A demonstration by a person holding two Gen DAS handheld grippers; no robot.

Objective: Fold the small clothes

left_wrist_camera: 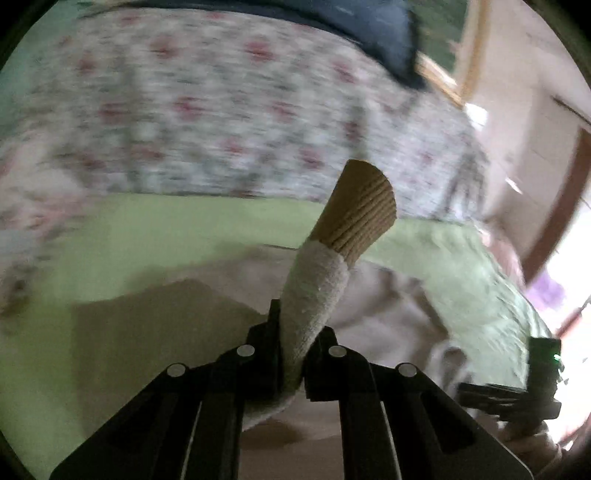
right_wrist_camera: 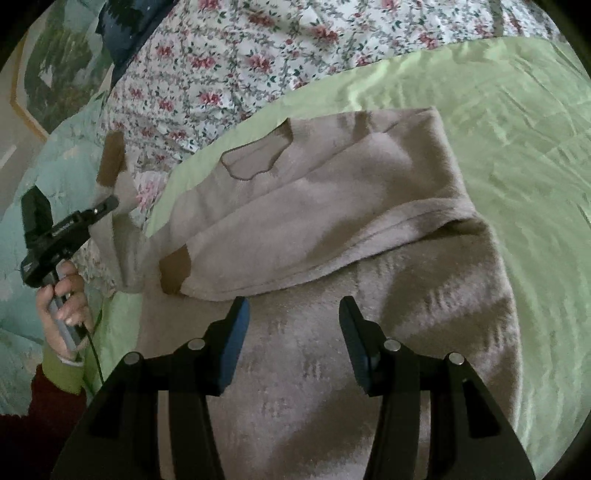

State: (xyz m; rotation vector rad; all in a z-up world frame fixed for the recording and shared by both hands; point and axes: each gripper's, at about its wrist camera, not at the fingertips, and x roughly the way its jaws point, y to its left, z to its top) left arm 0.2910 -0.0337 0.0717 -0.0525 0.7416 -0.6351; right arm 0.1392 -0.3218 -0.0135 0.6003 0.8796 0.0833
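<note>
A small beige sweater (right_wrist_camera: 332, 206) lies spread on a light green sheet (right_wrist_camera: 498, 129) on a bed, its body reaching from the near edge of the right wrist view toward the far middle. One sleeve is already laid across the chest — its brown ribbed cuff (right_wrist_camera: 176, 269) rests on the body toward the left. A faint outlined patch (right_wrist_camera: 255, 160) shows on the chest, farther back.

The left tongs (left_wrist_camera: 291, 354) are closed tight on the other sleeve (left_wrist_camera: 314, 291), pinching the fuzzy fabric just below its cuff. That tan ribbed cuff (left_wrist_camera: 364, 210) sticks up past the fingertips, lifted clear of the bed. From the right wrist view the same left tongs (right_wrist_camera: 107, 205) appear at the left side of the sweater, held by a hand (right_wrist_camera: 62, 302) in a green sleeve cuff, with the sleeve hanging up from the garment.

The right tongs (right_wrist_camera: 293, 317) hover over the near part of the sweater's body, jaws about half open and nothing between them.

A floral quilt (right_wrist_camera: 229, 66) covers the bed beyond the green sheet, and a dark blue pillow (right_wrist_camera: 125, 33) sits at the far left.
</note>
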